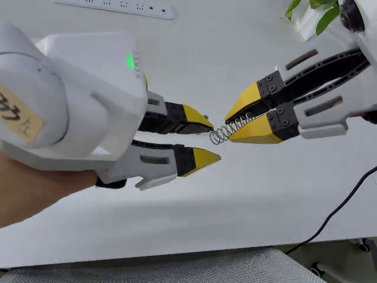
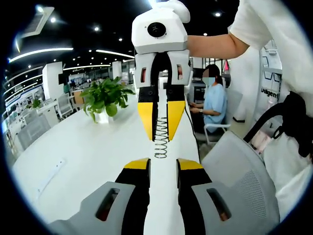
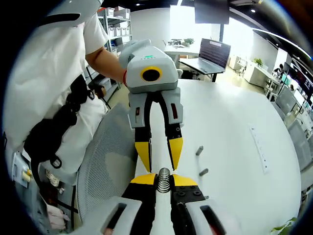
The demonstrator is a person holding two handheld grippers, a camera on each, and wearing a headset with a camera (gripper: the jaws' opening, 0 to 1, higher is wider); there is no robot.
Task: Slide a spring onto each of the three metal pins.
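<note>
My right gripper [image 1: 230, 128] is shut on a small steel spring [image 1: 221, 134], held in the air above the white table [image 1: 235, 59]. The spring's free end sticks out toward my left gripper [image 1: 211, 141], which faces it tip to tip, open, with nothing between its jaws. In the left gripper view the spring [image 2: 161, 146] hangs from the right gripper [image 2: 160, 133] just beyond my own open left gripper [image 2: 164, 164]. Two short metal pins [image 3: 199, 150] [image 3: 203, 172] lie on the table to the right of the left gripper [image 3: 160, 165].
A white power strip [image 1: 118, 6] lies at the table's far edge and a potted plant [image 1: 312, 15] stands at the far right. A black cable [image 1: 341, 206] runs over the right front edge. A grey mesh chair [image 1: 177, 268] is below me. Another person [image 2: 212, 98] sits further along.
</note>
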